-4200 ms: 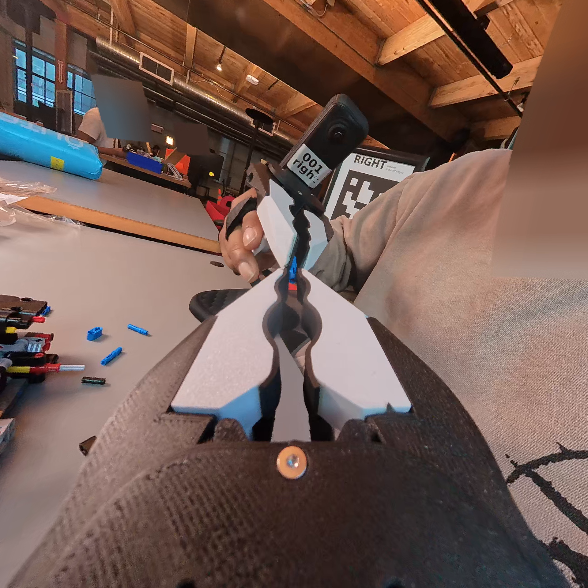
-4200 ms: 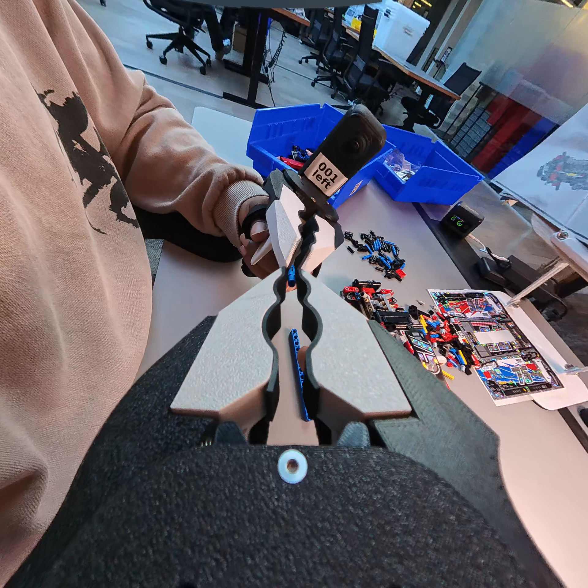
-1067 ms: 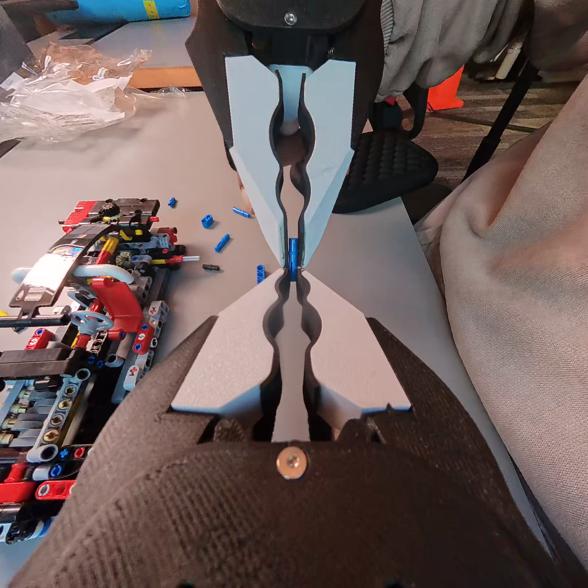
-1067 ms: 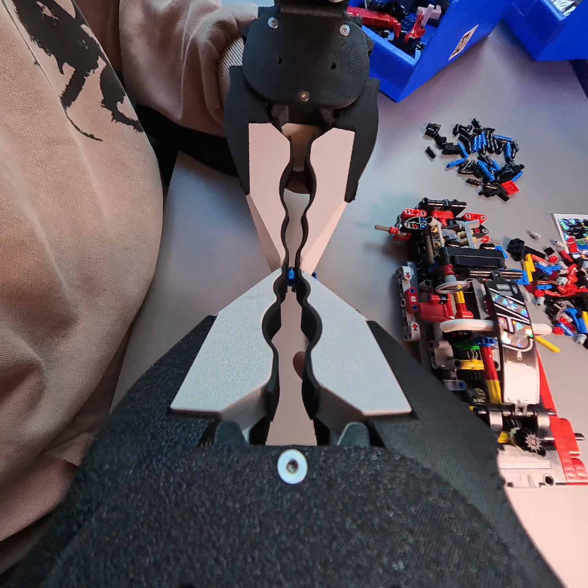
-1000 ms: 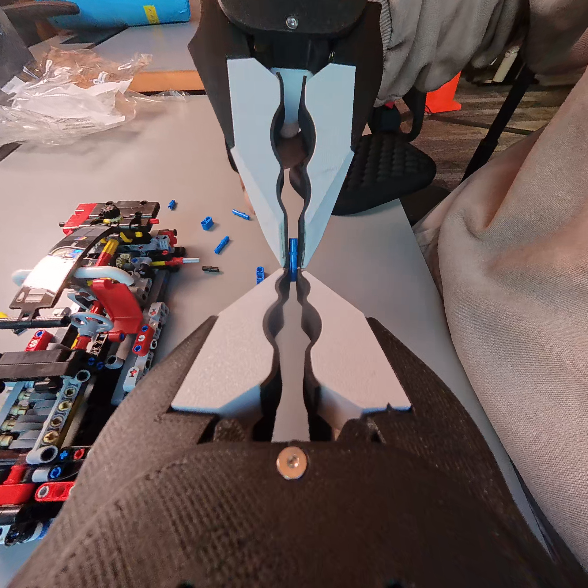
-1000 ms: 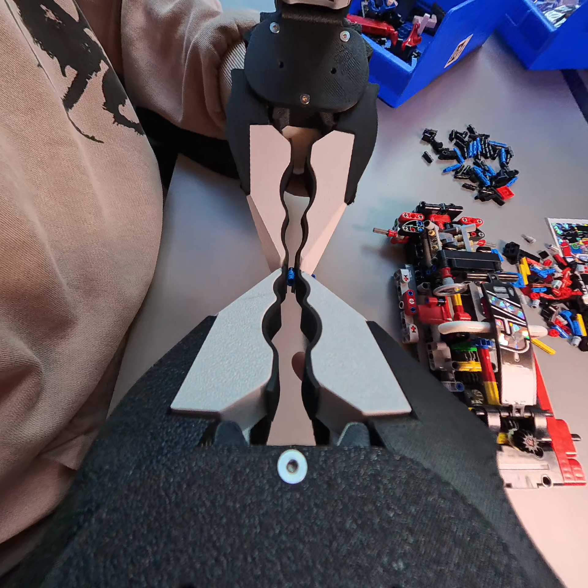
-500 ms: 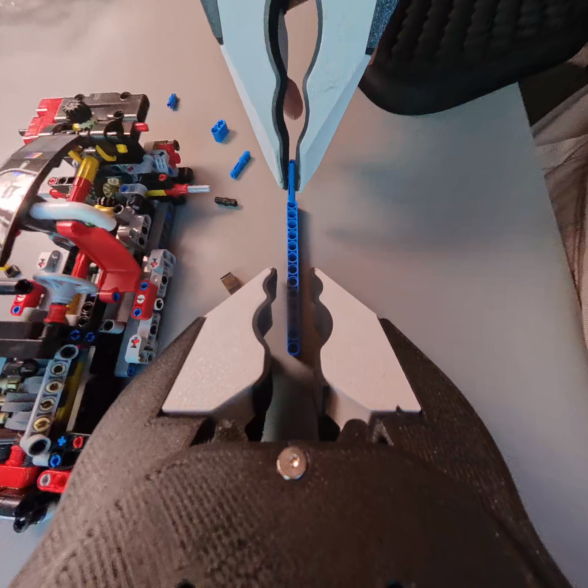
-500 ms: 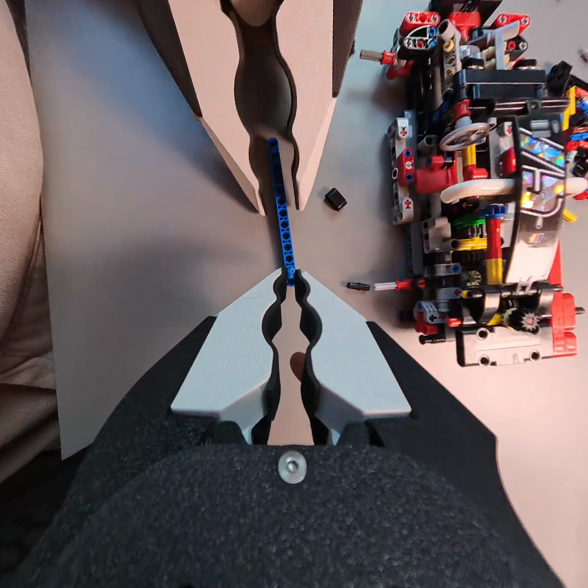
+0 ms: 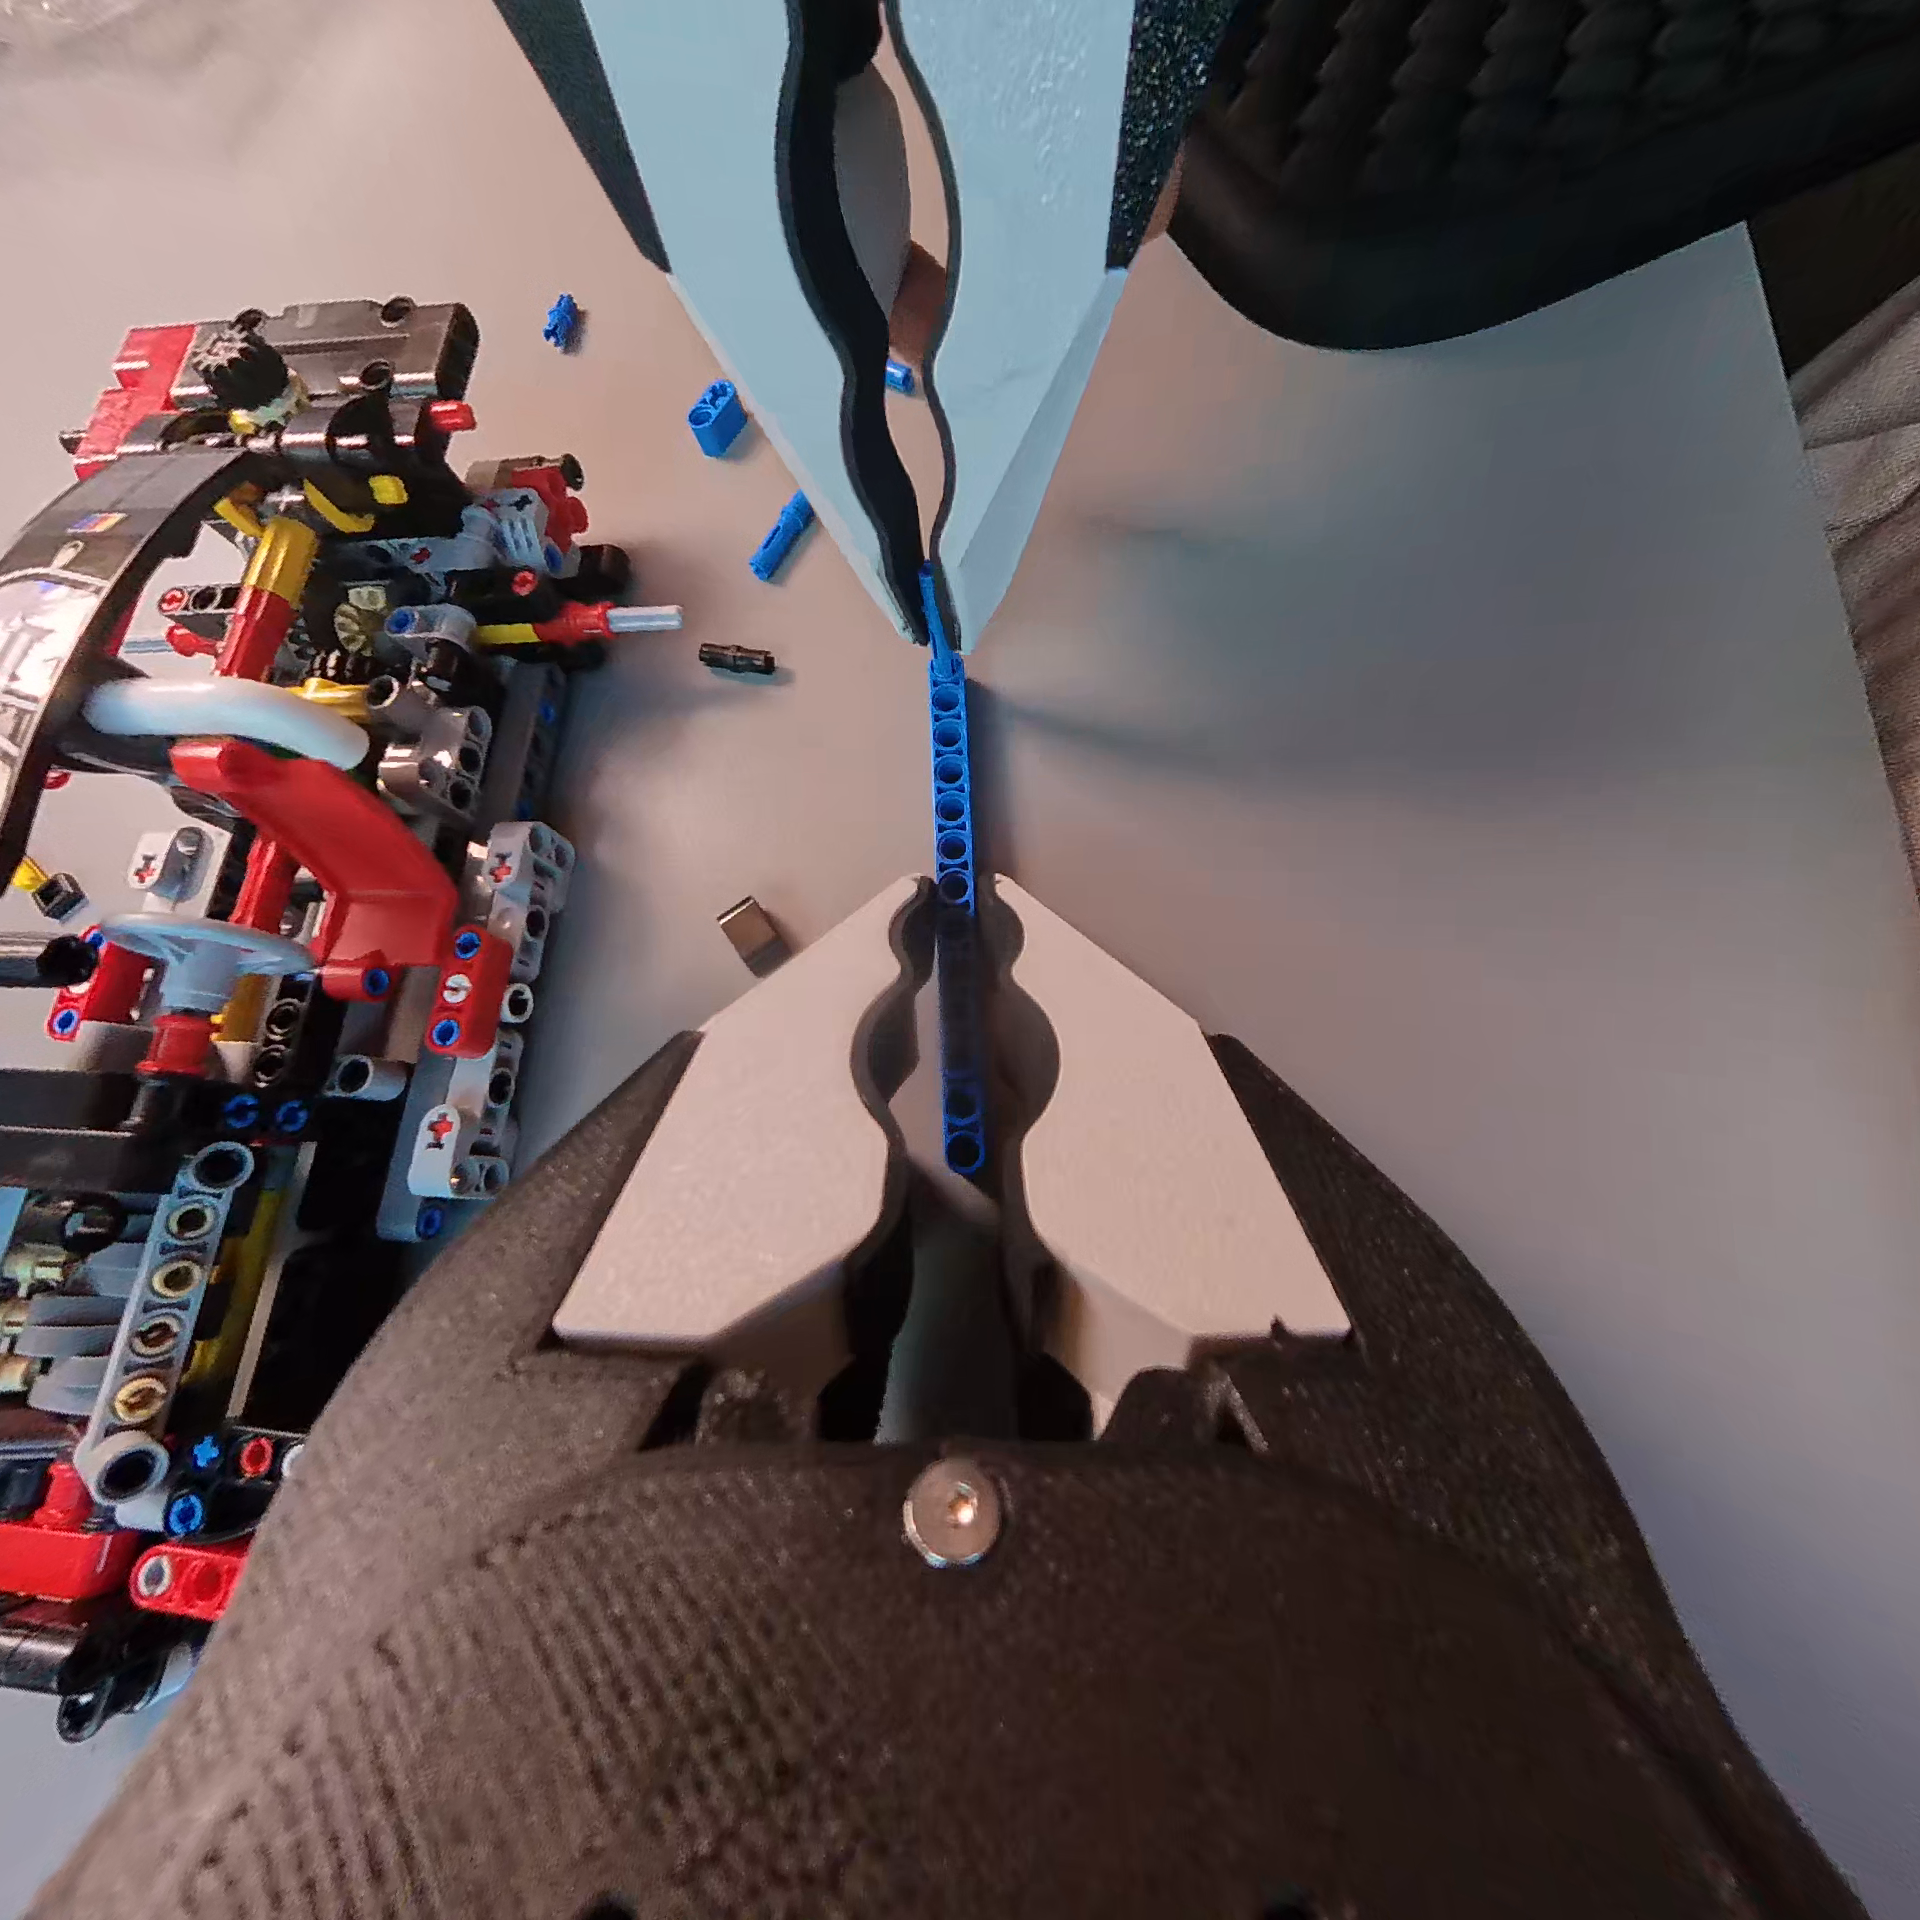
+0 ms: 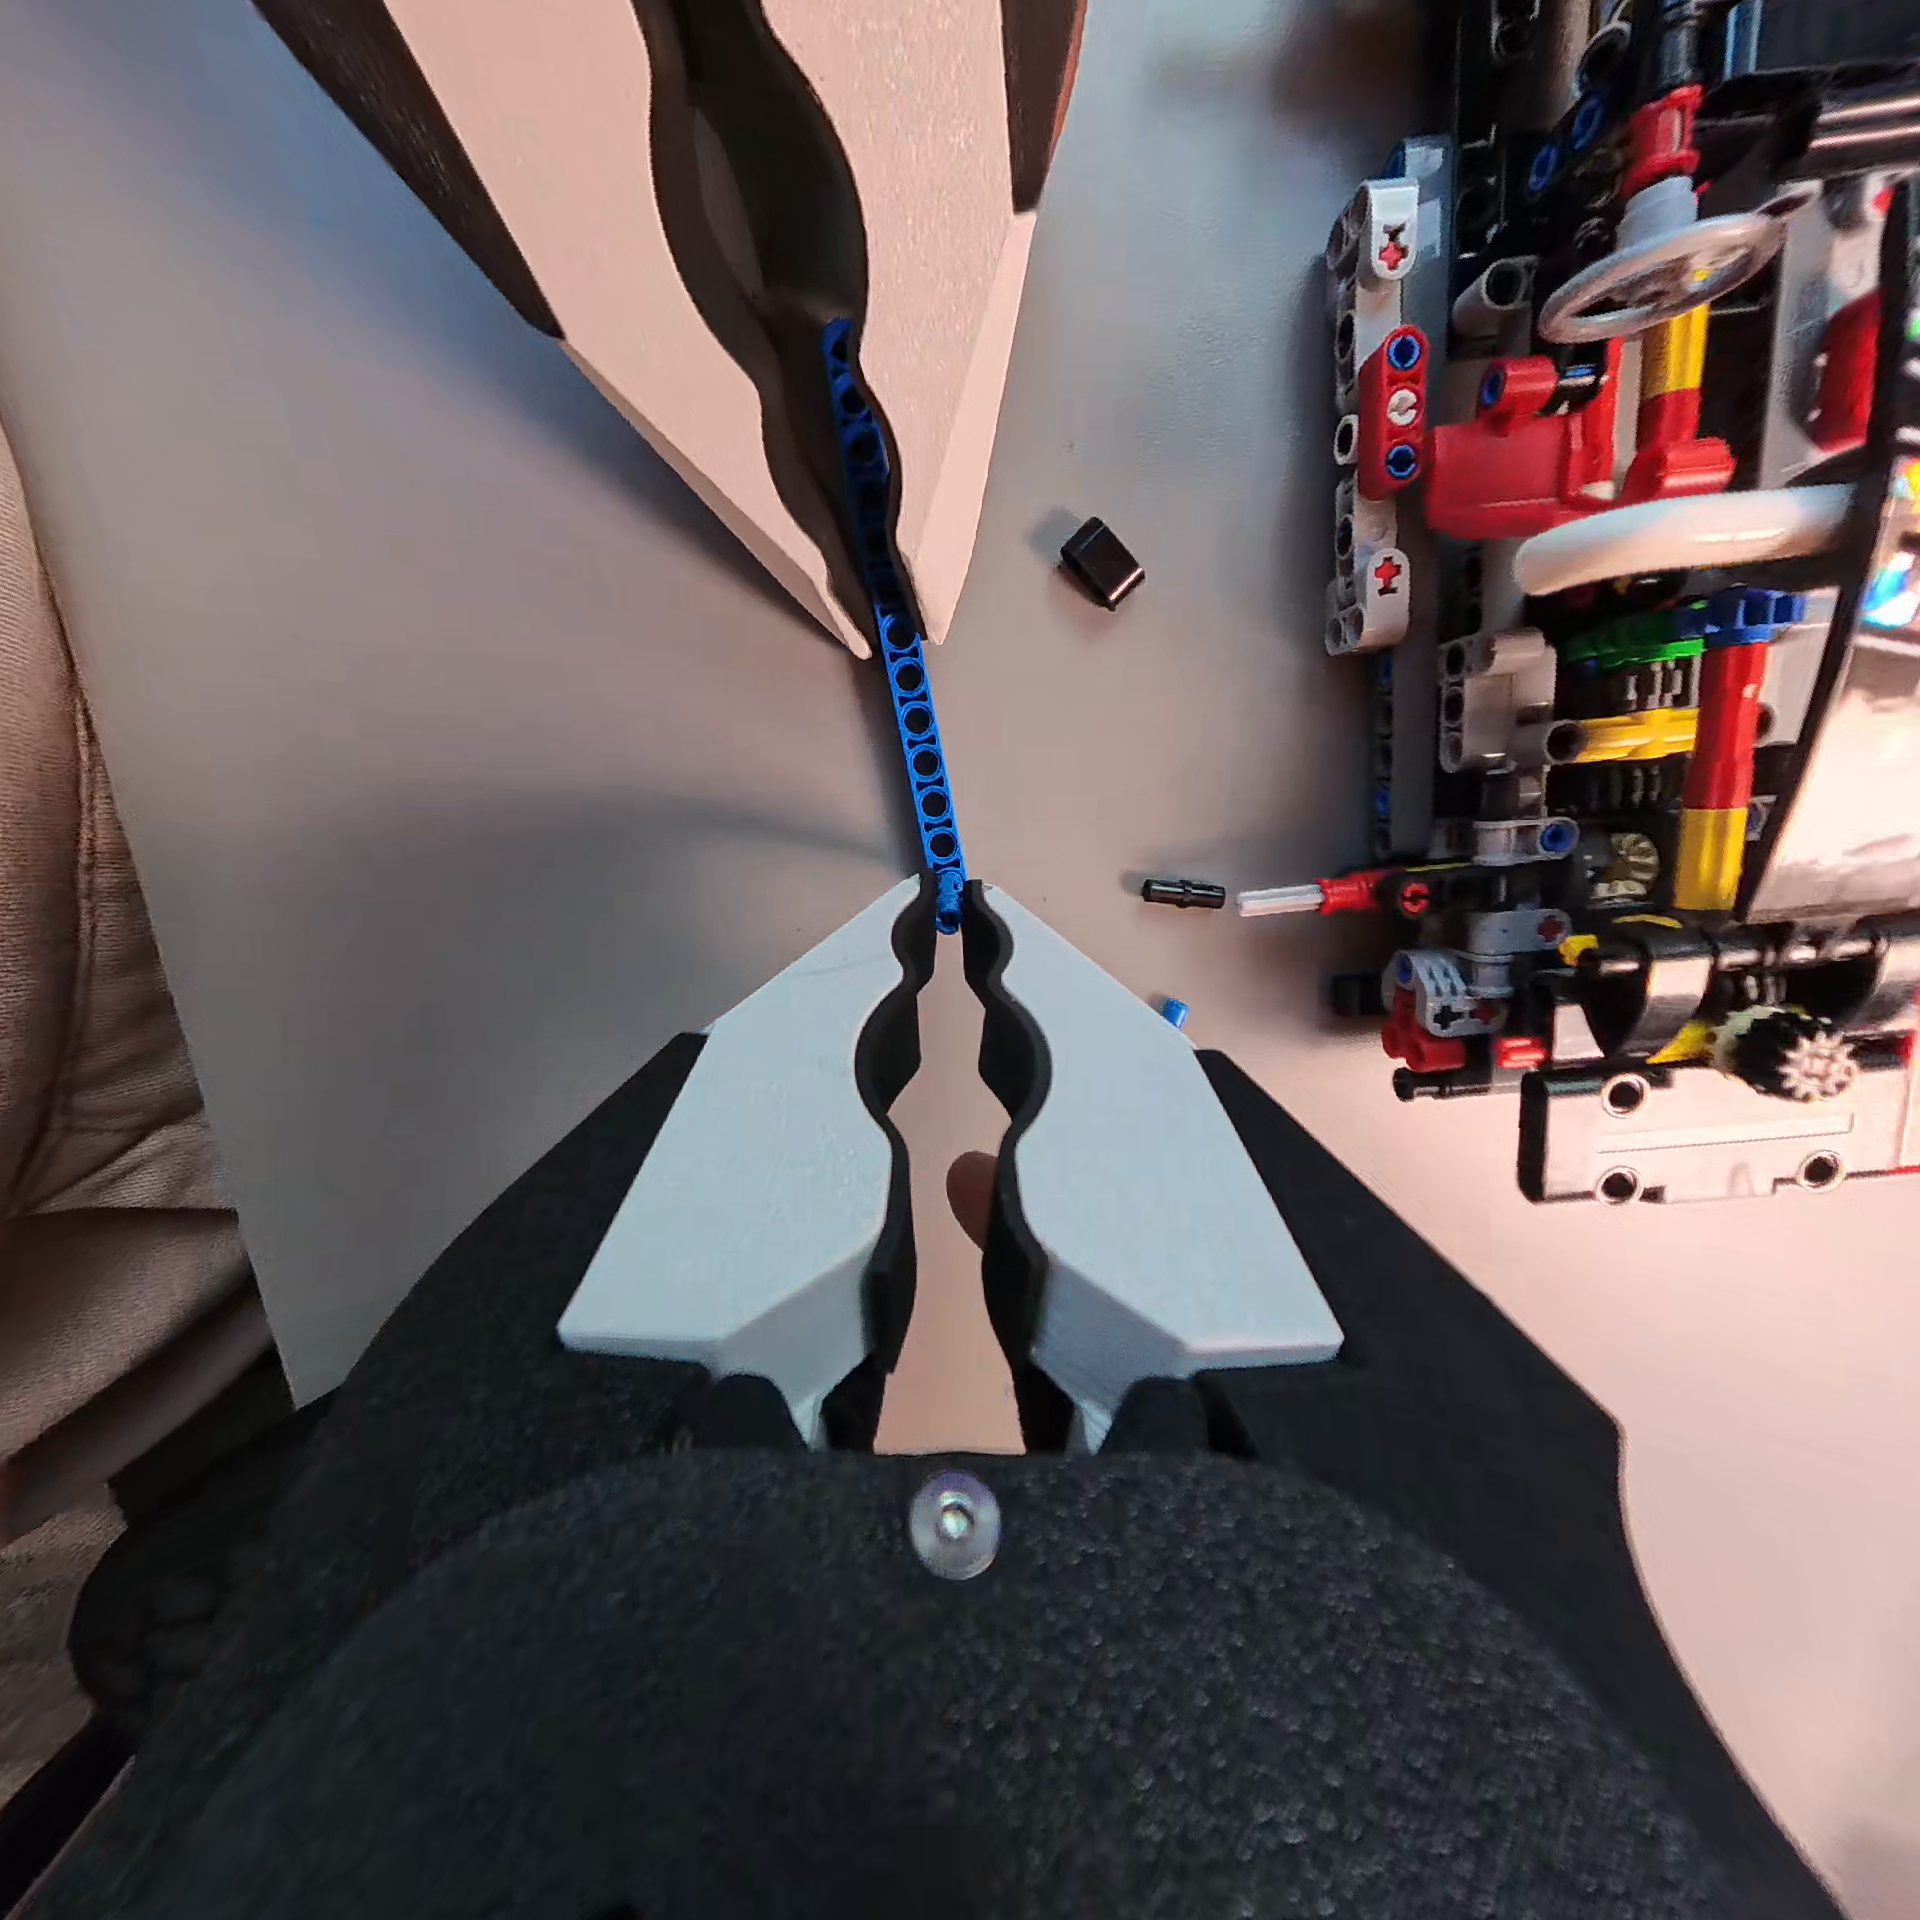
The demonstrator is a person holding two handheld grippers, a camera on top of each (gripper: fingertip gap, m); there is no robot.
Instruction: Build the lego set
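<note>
Long blue holed plastic lego beam (image 9: 951, 769) held low over the grey table (image 9: 1455, 831), beside the partly built red, black and grey lego car model (image 9: 312, 831). Runs roughly parallel to the model's long side, apart from it, not touching.

Right gripper (image 10: 945, 899): jaws pinched together on the beam's end nearest its own camera, at the very fingertips. A person's fingertip (image 10: 971, 1195) shows behind the gap farther back.

Left gripper (image 9: 956, 888): jaws slightly apart, with the other half of the beam lying along the channel between them. Cannot tell whether the pads actually press it. Faces the right gripper tip to tip, with the bare middle of the beam spanning between the two.

Loose bits on the table, between beam and model:
- small black curved tile (image 9: 750, 930), close to the model's grey side beam
- short black pin (image 9: 736, 658), just off the red-and-white axle sticking out of the model
- blue pin (image 9: 779, 535) and blue connector block (image 9: 717, 418), nearer the model's red-and-grey end

Light grey steering wheel (image 9: 197, 945) sits in the model behind the red angled panel.

Beige sleeve fabric (image 10: 62, 935) on the far side of the beam from the model.
</note>
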